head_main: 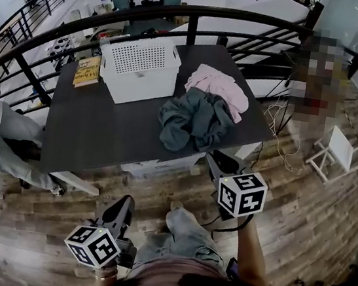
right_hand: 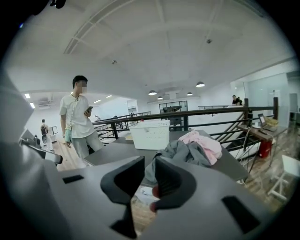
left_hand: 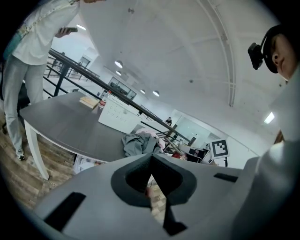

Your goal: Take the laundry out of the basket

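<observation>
- Dark grey table (head_main: 101, 135), set on a wooden floor (head_main: 301, 216) and backed by a black railing (head_main: 184, 11), is recorded as the work surface.
- Left gripper (left_hand: 151, 156): the jaws are found closed tip to tip and nothing is held. It is positioned off the table's near edge.
- Right gripper (right_hand: 149, 163): the jaws are parted by a narrow slit only and nothing is clasped. It is pointed toward the laundry but clear of it.
- Grey garment (head_main: 191, 124) is heaped on the table toward its near edge, touching a pink garment (head_main: 219, 88) behind it.
- White perforated basket (head_main: 140, 67) is set just beside both garments.
- Yellow book (head_main: 87, 71) is laid left of the basket. Its cover print cannot be read.
- Square black-and-white markers are borne on each gripper's cube (head_main: 241, 194).
</observation>
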